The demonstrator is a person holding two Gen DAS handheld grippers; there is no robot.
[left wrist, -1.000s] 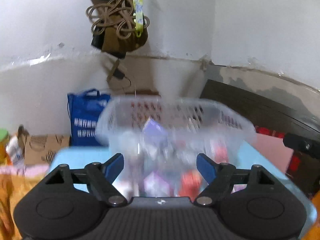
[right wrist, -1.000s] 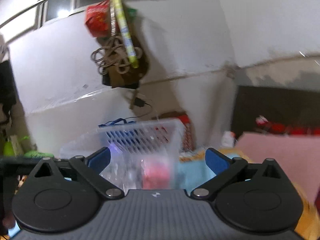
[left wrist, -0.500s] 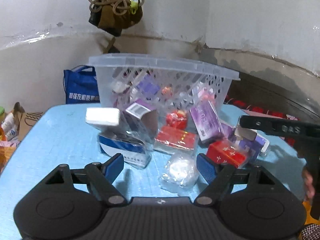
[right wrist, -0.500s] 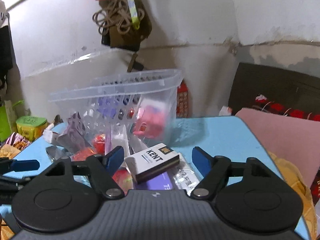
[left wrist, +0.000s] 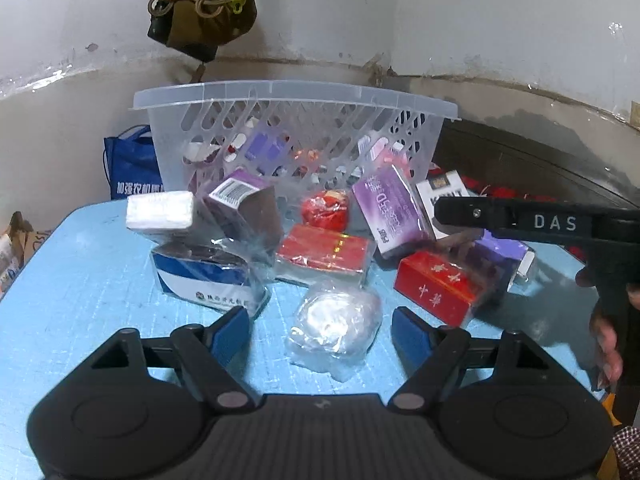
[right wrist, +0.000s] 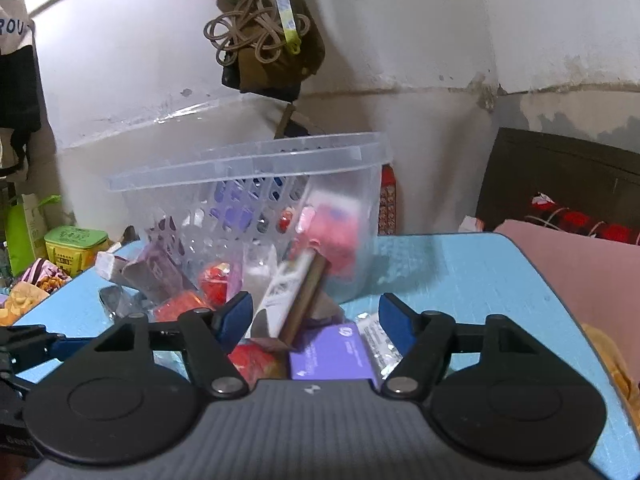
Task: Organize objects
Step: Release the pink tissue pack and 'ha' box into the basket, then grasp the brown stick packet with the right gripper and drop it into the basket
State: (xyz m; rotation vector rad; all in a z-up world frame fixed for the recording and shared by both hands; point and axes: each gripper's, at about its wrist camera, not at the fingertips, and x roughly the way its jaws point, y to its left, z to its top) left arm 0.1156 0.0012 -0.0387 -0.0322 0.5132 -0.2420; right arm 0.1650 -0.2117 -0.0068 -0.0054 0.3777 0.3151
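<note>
Boxes [left wrist: 322,254] and packets lie heaped on the blue counter [left wrist: 80,288] before a clear basket [left wrist: 296,136]. The left tongs [left wrist: 320,330] gape around a silver packet [left wrist: 336,320]; the right tongs [right wrist: 316,320], just narrowed, grip nothing.

Clear perforated basket [left wrist: 296,100] stood on the blue table [left wrist: 80,292], some small packs showing through its wall. In front lay a loose heap: white pack [left wrist: 160,210], blue-white box [left wrist: 204,280], barcode box [left wrist: 248,208], red packs [left wrist: 324,252] [left wrist: 436,286], purple pack [left wrist: 392,208], foil-wrapped lump [left wrist: 336,320]; purple box [right wrist: 332,354] nearest right side
</note>
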